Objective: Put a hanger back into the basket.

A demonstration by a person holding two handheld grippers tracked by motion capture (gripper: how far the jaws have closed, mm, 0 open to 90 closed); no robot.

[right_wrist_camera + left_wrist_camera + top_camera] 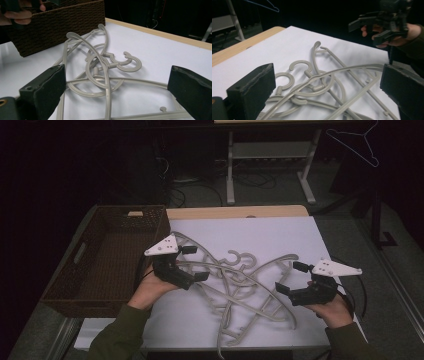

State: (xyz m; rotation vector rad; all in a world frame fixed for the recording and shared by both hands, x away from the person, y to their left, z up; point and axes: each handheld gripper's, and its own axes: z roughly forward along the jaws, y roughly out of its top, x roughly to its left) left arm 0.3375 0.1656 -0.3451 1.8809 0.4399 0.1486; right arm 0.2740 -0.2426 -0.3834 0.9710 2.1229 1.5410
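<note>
White table [280, 232] w/ hanger pile [235, 280], both grippers' jaws apart.

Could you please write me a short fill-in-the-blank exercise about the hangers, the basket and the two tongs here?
1. The grey plastic hangers lie tangled on a ____ sheet.
2. The woven basket stands on the person's ____ side.
3. The left tongs and right tongs both have their jaws ____.

Missing words: white; left; open

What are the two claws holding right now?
Nothing. The left claw and right claw are both open beside the pile of grey hangers.
</note>
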